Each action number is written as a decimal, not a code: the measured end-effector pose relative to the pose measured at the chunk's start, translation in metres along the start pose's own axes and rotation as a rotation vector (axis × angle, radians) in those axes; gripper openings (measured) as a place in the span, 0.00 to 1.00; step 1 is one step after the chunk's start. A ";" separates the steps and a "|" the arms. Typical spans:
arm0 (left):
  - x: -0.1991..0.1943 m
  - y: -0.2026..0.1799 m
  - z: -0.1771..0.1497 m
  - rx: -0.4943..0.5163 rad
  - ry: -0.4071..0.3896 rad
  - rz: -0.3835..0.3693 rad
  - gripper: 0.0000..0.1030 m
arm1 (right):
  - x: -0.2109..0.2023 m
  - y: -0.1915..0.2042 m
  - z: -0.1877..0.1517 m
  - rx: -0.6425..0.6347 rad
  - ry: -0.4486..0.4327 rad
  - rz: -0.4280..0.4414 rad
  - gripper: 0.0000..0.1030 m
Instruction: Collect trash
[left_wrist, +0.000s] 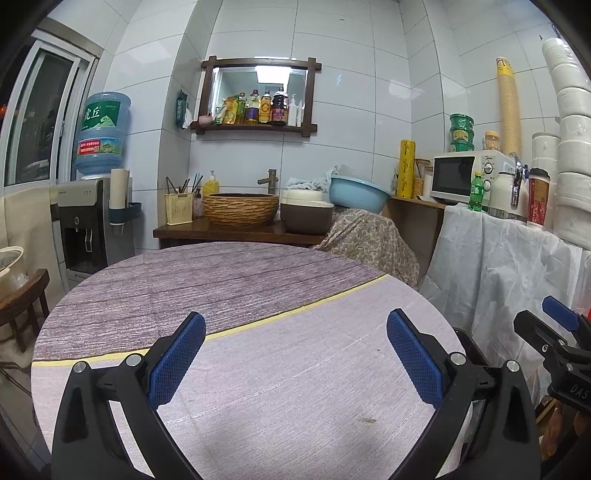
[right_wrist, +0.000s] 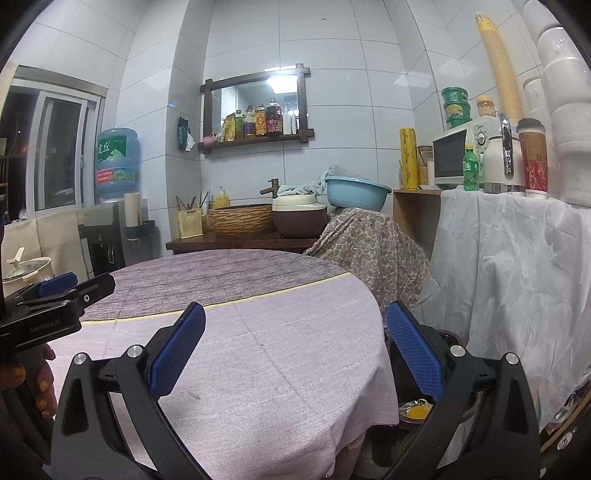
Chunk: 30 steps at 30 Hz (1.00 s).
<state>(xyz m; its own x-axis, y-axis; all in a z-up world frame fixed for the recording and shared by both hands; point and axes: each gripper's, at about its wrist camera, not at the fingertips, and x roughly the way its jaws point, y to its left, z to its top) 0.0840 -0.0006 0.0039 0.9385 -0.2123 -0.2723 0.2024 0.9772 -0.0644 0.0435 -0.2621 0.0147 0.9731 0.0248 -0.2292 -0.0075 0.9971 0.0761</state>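
A round table (left_wrist: 258, 354) with a purple and lilac cloth (right_wrist: 280, 354) fills the lower half of both views. My left gripper (left_wrist: 295, 332) is open and empty above the cloth; it also shows at the left of the right wrist view (right_wrist: 70, 288). My right gripper (right_wrist: 295, 332) is open and empty at the table's right edge; it also shows at the right of the left wrist view (left_wrist: 554, 317). A small dark speck (left_wrist: 367, 420) lies on the cloth, also seen in the right wrist view (right_wrist: 194, 396). Below the table's right edge sits a bin (right_wrist: 415, 410) with yellowish scraps in it.
Behind the table stands a wooden counter (left_wrist: 229, 232) with a woven basin (left_wrist: 240, 208), a brown pot and a blue bowl (left_wrist: 356, 194). A water dispenser (left_wrist: 88, 221) stands at left. At right, a white-draped stand (left_wrist: 498, 266) carries a microwave, bottles and cups.
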 end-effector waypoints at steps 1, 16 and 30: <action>0.000 0.000 0.000 0.000 0.000 0.001 0.95 | 0.000 0.000 0.000 0.000 0.001 0.000 0.94; -0.001 0.000 0.000 0.003 0.006 -0.005 0.95 | 0.002 -0.003 -0.001 0.007 0.006 0.004 0.94; 0.000 0.000 0.000 0.005 0.016 -0.011 0.95 | 0.002 -0.002 -0.003 0.007 0.010 0.006 0.94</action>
<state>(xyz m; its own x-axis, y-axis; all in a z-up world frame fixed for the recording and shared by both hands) 0.0841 -0.0009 0.0037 0.9316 -0.2230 -0.2871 0.2140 0.9748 -0.0626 0.0448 -0.2638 0.0112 0.9706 0.0312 -0.2386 -0.0114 0.9964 0.0838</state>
